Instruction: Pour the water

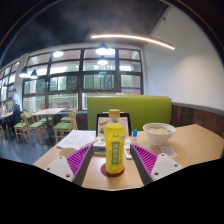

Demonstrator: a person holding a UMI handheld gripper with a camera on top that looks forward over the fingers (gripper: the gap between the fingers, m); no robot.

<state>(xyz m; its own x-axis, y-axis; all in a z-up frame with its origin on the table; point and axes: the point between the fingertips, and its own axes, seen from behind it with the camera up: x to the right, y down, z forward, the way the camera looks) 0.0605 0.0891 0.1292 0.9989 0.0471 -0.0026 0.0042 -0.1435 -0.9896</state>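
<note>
Gripper view: bottle point(115, 146) between the fingers, pour not started.
Gripper point(112, 160) is spread wide; the pink pads point(79, 158) flank the yellow-labelled bottle with a visible gap each side, so no grasp yet. Bottle stands upright on the wooden table point(195, 145), cap apparently still on. White bowl point(158, 131) sits at 2 o'clock beyond the bottle, likely the pour target; I can't tell if it holds anything. Left to do, by my read: close, lift, uncap if needed, tilt over the bowl. Papers point(78, 138) lie at 10 o'clock. Table's near edge runs just below the fingers; open tabletop toward 3 o'clock gives swing room.
</note>
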